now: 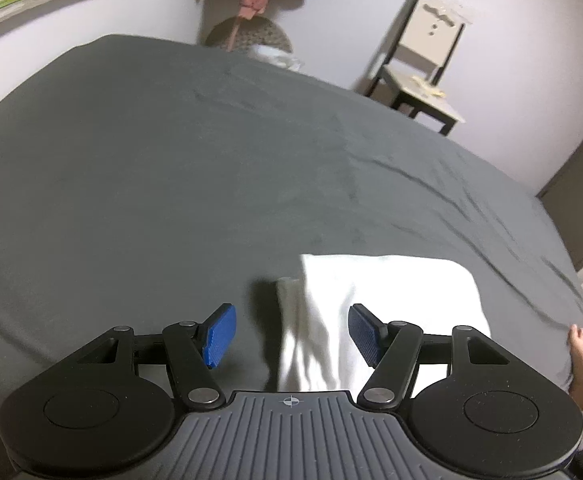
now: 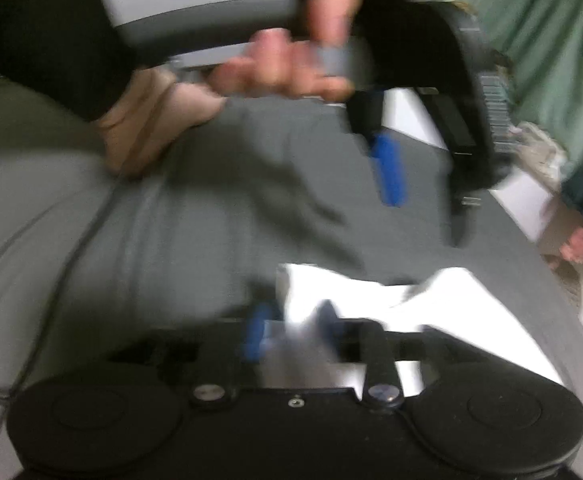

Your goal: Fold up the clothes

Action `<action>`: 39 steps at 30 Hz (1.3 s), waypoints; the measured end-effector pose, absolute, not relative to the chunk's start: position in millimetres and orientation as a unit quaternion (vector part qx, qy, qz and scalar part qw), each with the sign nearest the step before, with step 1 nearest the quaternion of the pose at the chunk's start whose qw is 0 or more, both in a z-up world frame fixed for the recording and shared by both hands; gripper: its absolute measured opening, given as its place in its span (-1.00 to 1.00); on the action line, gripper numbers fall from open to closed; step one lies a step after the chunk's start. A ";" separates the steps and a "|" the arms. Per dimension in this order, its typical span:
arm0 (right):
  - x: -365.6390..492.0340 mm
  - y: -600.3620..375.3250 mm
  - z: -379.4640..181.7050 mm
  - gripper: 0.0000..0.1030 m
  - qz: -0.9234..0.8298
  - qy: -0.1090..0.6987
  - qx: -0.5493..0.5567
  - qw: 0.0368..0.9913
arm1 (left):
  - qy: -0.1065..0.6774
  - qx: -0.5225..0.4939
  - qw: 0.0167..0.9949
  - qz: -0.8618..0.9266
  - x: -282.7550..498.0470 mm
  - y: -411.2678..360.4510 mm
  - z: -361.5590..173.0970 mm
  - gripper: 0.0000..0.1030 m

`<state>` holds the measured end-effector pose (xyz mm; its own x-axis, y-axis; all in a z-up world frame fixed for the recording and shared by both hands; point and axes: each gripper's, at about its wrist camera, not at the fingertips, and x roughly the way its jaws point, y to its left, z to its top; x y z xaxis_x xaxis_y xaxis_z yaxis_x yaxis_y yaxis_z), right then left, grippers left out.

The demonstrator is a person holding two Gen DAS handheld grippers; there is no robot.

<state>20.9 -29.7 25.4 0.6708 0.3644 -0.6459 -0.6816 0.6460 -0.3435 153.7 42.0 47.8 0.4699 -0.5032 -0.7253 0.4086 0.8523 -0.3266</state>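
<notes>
The soft white folded cloth (image 1: 383, 312) is lying flat just in front of the left gripper (image 1: 289, 334), on the dark grey bed sheet (image 1: 151, 184). It is looking light and floppy, so grabbing an edge seems best. The left gripper is hanging wide open. The right gripper (image 2: 291, 330) is looking closed on the cloth, though blurry.

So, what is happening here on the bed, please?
A person is folding a white cloth garment on a bed with a dark grey sheet, using two handheld grippers with blue pads. The left gripper hangs open just above the garment's near-left part and holds nothing. The right gripper appears to pinch a white edge, but that view is blurred, so this is uncertain. The garment already looks like a compact rectangle.
</notes>
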 end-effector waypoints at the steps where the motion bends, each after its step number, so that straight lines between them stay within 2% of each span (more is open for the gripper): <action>1: 15.7 -28.7 26.7 0.04 0.305 0.262 -0.294 0.867 | 0.437 -0.053 0.855 -0.274 152.7 40.5 48.7 0.25; 3: 0.7 -31.1 33.9 0.04 0.308 0.238 -0.290 0.874 | 0.428 -0.049 0.856 -0.286 151.5 37.7 50.1 0.25; 5: -5.0 -39.5 43.6 0.13 0.300 0.228 -0.273 0.885 | 0.415 -0.046 0.858 -0.299 151.5 37.7 49.1 0.25; 7: -3.2 -52.0 52.5 0.22 0.285 0.238 -0.240 0.897 | 0.399 -0.032 0.868 -0.295 151.5 38.5 46.7 0.24; 9: 1.0 -65.6 58.0 0.22 0.274 0.260 -0.207 0.902 | 0.397 -0.005 0.878 -0.268 154.4 33.6 42.4 0.23; 10: 0.7 -71.3 59.5 0.21 0.274 0.267 -0.196 0.903 | 0.405 -0.014 0.875 -0.263 157.2 32.8 38.8 0.09; 11: -0.9 -77.1 60.8 0.21 0.276 0.272 -0.185 0.903 | 0.416 -0.031 0.869 -0.266 160.0 32.9 34.6 0.03; 15: -10.6 -74.0 55.5 0.21 0.280 0.267 -0.212 0.898 | 0.423 -0.028 0.866 -0.265 163.0 20.6 26.0 -0.07; 16: -12.3 -71.5 51.9 0.21 0.280 0.264 -0.222 0.896 | 0.420 -0.022 0.868 -0.264 163.8 17.1 25.6 -0.15; 17: -13.7 -68.2 48.5 0.21 0.280 0.262 -0.228 0.895 | 0.418 -0.020 0.870 -0.262 165.3 14.2 25.1 -0.32; 19: -15.7 -60.6 43.5 0.21 0.284 0.260 -0.232 0.893 | 0.421 -0.024 0.869 -0.258 169.3 9.1 23.3 -0.39; 21: -14.0 -53.5 40.1 0.21 0.286 0.263 -0.228 0.893 | 0.426 -0.027 0.866 -0.259 171.6 4.1 19.9 -0.77; 22: -12.8 -51.8 39.1 0.22 0.286 0.265 -0.225 0.893 | 0.428 -0.023 0.865 -0.261 171.9 0.9 18.7 -0.86; 27: -8.1 -50.8 40.7 0.22 0.272 0.263 -0.202 0.903 | 0.394 0.015 0.882 -0.258 166.4 -4.0 28.2 -0.93; 30: -5.0 -49.5 41.4 0.28 0.265 0.253 -0.202 0.908 | 0.384 0.023 0.885 -0.261 166.5 0.0 35.1 -0.94; 34: 5.0 -41.2 30.2 0.36 0.267 0.303 -0.191 0.894 | 0.397 0.048 0.881 -0.254 168.2 0.0 32.7 -0.94; 36: 1.7 -38.7 25.9 0.44 0.269 0.307 -0.188 0.893 | 0.409 0.067 0.876 -0.248 167.0 -3.0 27.1 -0.94; 39: -3.3 -38.1 29.0 0.45 0.278 0.307 -0.189 0.890 | 0.430 0.088 0.869 -0.228 164.8 -3.9 20.7 -0.93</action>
<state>-3.3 -38.1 29.0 0.6565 0.3791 -0.6522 -0.6116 0.7736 -0.1659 164.8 -3.9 20.7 0.5267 -0.3214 -0.7870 0.4719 0.8806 -0.0438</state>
